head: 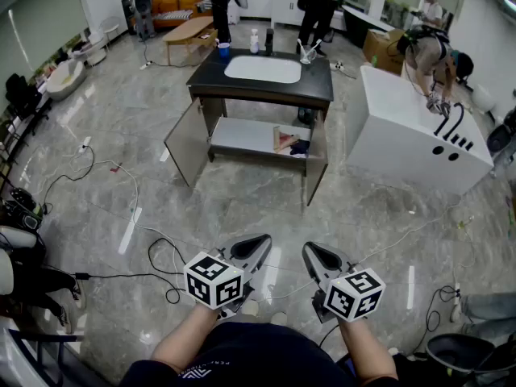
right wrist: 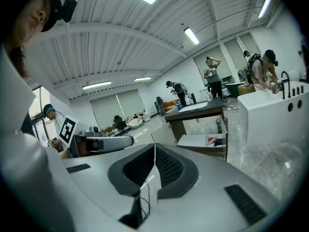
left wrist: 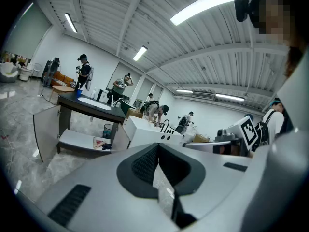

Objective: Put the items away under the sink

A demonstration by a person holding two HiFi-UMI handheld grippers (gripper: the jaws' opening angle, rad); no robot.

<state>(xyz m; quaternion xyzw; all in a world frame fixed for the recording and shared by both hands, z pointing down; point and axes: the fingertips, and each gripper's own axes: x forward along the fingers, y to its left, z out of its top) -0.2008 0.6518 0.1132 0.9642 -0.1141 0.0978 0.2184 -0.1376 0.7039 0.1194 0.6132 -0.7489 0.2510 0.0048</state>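
Both grippers clenched on nothing: left gripper (head: 260, 243) and right gripper (head: 313, 251), tips together, held low. The bottle (head: 254, 41) and blue cup (head: 224, 50) stand upright on the sink counter (head: 318, 85), well ahead and slightly left (the left gripper looks nearer). Below is the open shelf (head: 242, 135). No labels are legible.

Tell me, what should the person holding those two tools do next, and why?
Probably walk forward to the sink cabinet. The left tool and right tool are both shut and empty, while the bottles on top of it stand well out of reach. The cabinet doors are already open.
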